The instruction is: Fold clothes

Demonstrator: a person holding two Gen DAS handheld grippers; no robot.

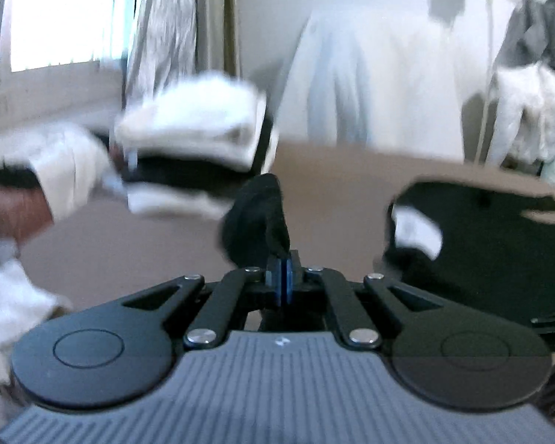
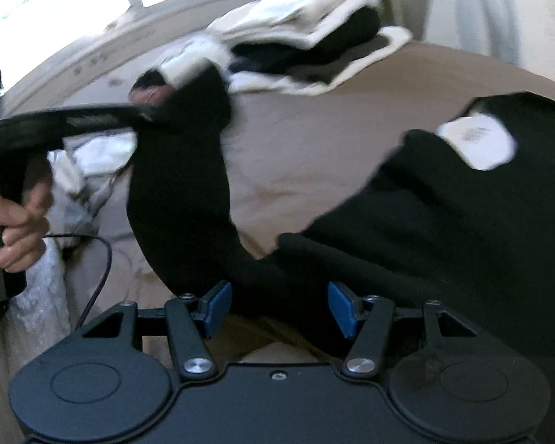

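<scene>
Two grippers work one black garment (image 2: 444, 222). Left gripper (image 1: 285, 268): pads pressed together on a pinch of its soft, matte sleeve cloth. Right gripper (image 2: 273, 310): blue pads (image 2: 339, 309) spread wide, limp fabric draped between them, nothing clamped. Ahead of both, the body lies on a tan bed cover (image 2: 307, 155), white label (image 2: 477, 140) showing. Beyond sits a folded black-and-white stack (image 2: 307, 48). Likely mid-fold; next needs the sleeve laid across the body.

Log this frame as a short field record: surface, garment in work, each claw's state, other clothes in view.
surface: tan bed cover
garment: black garment, white label showing
left claw: shut on the black garment's sleeve, lifted
right claw: open, blue pads either side of the black fabric
other clothes: folded white and black stack behind
image: motion-blurred
</scene>
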